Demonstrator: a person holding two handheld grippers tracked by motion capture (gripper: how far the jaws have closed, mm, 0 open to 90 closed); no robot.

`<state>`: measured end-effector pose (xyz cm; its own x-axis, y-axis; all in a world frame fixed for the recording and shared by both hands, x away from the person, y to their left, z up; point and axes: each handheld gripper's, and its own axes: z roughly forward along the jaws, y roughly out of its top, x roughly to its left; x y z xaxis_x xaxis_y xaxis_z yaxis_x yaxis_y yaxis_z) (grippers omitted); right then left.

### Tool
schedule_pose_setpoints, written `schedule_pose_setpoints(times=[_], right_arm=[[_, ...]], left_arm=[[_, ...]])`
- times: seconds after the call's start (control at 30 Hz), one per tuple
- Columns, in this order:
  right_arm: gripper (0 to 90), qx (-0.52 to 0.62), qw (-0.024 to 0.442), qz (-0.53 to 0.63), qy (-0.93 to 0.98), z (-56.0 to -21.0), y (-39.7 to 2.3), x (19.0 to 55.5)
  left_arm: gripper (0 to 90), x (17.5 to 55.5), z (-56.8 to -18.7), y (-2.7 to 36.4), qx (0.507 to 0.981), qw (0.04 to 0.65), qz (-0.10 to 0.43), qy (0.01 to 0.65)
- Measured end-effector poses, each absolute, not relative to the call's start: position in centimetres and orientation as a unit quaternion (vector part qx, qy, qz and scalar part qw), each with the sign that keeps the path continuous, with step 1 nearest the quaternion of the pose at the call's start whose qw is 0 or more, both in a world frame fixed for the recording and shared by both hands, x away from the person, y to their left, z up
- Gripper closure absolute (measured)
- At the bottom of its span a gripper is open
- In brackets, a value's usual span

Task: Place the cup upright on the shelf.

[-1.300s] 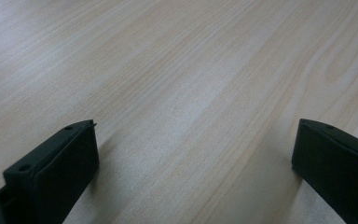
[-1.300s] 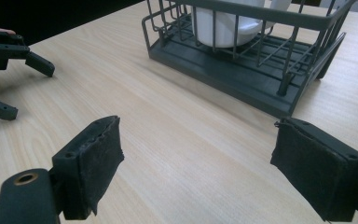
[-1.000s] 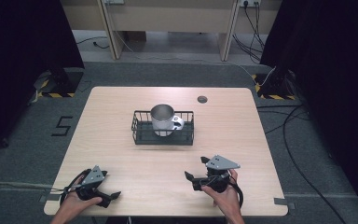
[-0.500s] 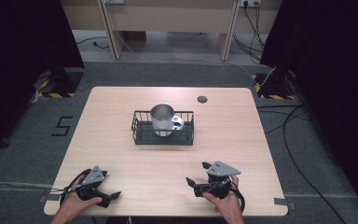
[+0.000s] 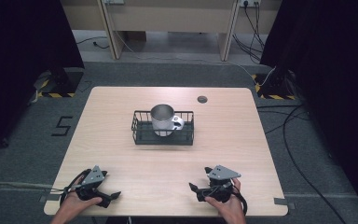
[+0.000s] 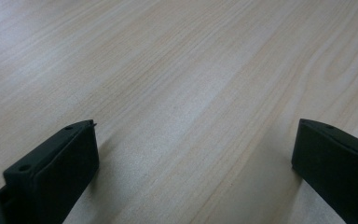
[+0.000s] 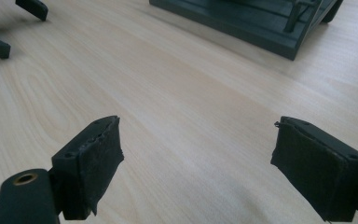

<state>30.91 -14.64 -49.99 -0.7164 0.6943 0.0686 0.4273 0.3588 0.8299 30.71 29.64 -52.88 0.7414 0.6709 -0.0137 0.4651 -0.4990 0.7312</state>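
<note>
- The pale wooden bench (image 5: 121,116) is standing on grey carpet, carrying a black wire basket (image 5: 142,132) holding a steel mug (image 5: 162,119).
- Well apart from the basket, the left gripper (image 5: 114,195) and right gripper (image 5: 193,187) are resting, both released.

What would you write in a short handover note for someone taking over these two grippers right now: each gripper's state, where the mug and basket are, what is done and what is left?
Left gripper: open, holding nothing, low over the near left of the table.
Right gripper: open, holding nothing, at the near right.
Mug: metal, upright inside the black wire basket at mid-table, handle toward the right.
Done: nothing that shows; neither gripper touches the mug or basket.
Left: probably reach forward and take hold of the mug or the basket.
</note>
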Motion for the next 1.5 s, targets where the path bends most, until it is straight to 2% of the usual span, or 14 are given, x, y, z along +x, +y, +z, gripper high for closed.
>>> schedule_pose_setpoints(times=[0.7, 0.93, 1.5], right_arm=[[15.3, 0.366, 0.137, 0.383, 0.837, -51.9, -14.9, 30.6], [14.7, 0.355, 0.15, 0.367, 0.847, -52.2, -14.8, 30.4], [8.7, 0.345, 0.148, 0.359, 0.855, -52.3, -14.5, 30.3]], left_arm=[[0.0, 30.7, -52.9, 29.6, 0.855, 0.374, 0.137, 0.332], [0.0, 30.7, -52.9, 29.6, 0.855, 0.374, 0.137, 0.332], [0.0, 30.6, -52.9, 29.7, 0.855, 0.374, 0.138, 0.333]])
